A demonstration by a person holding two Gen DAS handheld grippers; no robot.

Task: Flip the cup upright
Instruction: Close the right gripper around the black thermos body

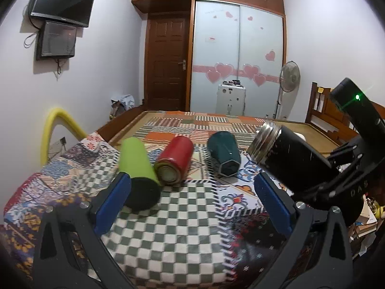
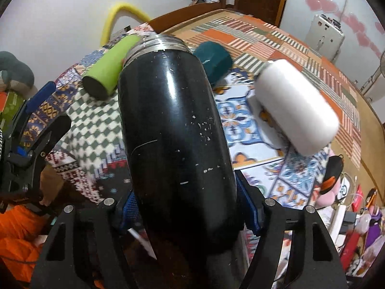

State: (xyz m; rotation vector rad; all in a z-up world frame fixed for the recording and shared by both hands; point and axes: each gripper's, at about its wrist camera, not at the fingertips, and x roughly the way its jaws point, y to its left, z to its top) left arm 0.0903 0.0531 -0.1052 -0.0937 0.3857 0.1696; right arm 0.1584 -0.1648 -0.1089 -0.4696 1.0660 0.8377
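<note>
While right gripper [image 2: 187, 207] clamps one black cup [image 2: 173, 125], left gripper [image 1: 192, 202] wide open, four cups lying.

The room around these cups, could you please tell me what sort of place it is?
Most likely a home bedroom: a wooden bed frame under a patchwork quilt, a frosted sliding-door wardrobe with pink heart stickers, and a black wall-mounted television.

Bare checkered cloth [image 1: 168, 216] between left claw [image 1: 190, 200] fingers; green cup [image 1: 134, 159], red cup [image 1: 175, 159] block ahead.
</note>
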